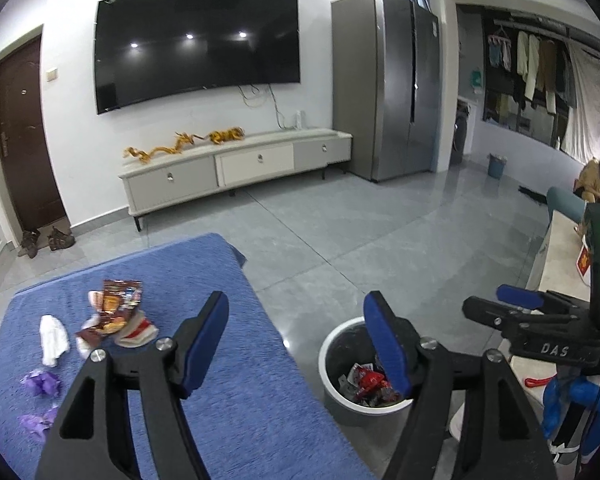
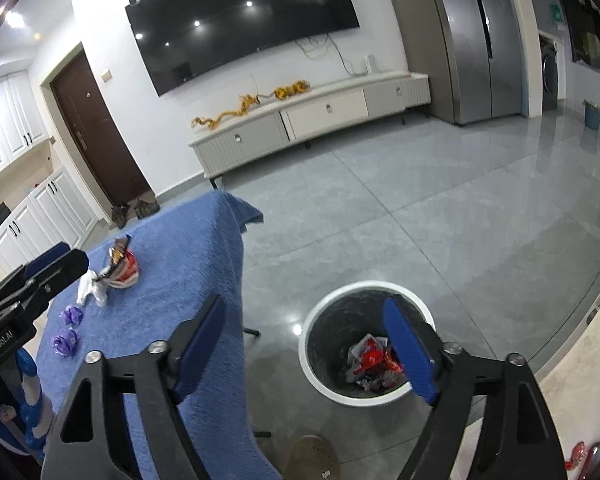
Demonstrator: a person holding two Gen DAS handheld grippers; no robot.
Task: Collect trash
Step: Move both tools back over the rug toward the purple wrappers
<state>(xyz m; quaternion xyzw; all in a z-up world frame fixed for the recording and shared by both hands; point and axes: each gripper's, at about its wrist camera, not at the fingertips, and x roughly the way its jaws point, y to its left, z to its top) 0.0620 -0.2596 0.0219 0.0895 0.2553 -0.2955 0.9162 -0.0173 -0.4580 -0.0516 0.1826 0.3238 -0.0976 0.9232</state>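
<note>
Trash lies on a blue cloth-covered table [image 1: 220,400]: a brown snack wrapper [image 1: 116,304] on red-and-white packets, a white crumpled tissue [image 1: 53,340] and two purple crumpled wrappers [image 1: 40,384]. The same pile [image 2: 120,268] shows in the right wrist view. A white-rimmed bin [image 1: 332,360] [image 2: 320,320] stands on the floor right of the table, with red wrappers [image 2: 374,364] inside. My left gripper [image 1: 300,344] is open and empty above the table edge. My right gripper [image 2: 304,348] is open and empty above the bin's left side.
Grey tiled floor [image 1: 380,240] stretches to a TV cabinet [image 1: 236,168] and a fridge [image 1: 388,80]. A beige sofa edge [image 1: 560,256] runs along the right. A small blue bin [image 1: 496,166] stands far back. A person [image 1: 596,180] sits at the far right.
</note>
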